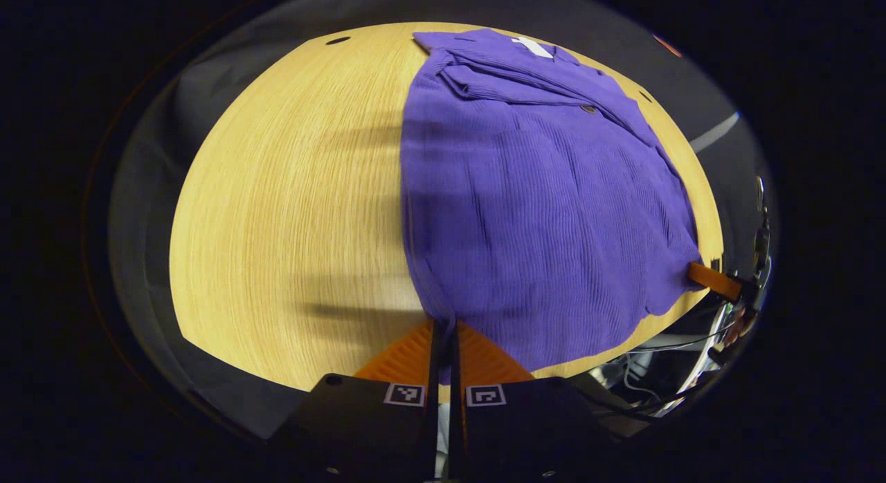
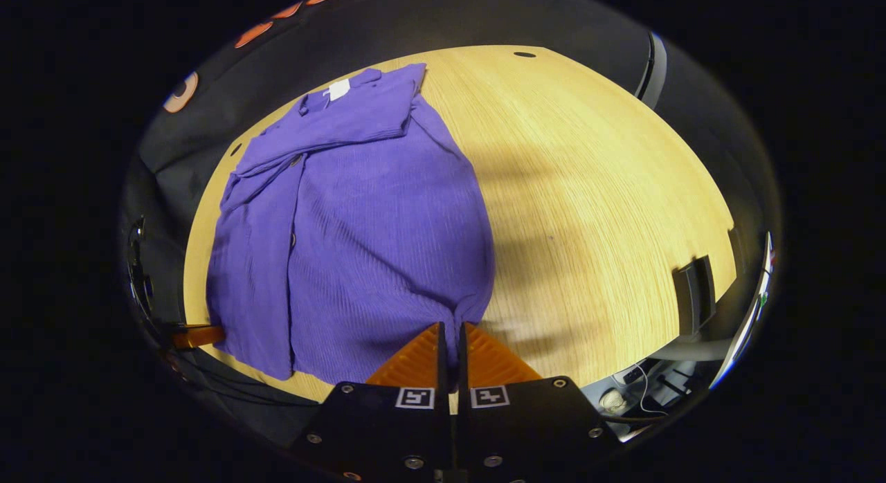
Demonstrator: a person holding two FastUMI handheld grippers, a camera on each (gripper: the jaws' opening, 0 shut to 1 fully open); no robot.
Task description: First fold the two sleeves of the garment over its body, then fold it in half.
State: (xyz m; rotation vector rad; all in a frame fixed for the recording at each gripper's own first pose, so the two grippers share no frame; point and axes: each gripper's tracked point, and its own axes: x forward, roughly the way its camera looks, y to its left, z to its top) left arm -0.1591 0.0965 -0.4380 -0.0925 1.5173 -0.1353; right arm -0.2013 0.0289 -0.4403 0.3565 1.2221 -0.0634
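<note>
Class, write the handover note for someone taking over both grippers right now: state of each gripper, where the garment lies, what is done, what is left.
Left gripper: shut on one corner of the hem of the purple garment.
Right gripper: shut on the other hem corner.
The garment lies flat on the wooden table, collar at the far end, hem at the near edge.
Done: both sleeves appear folded over the body near the collar.
Left: carry the hem up to the collar to fold it in half, then let go.
</note>
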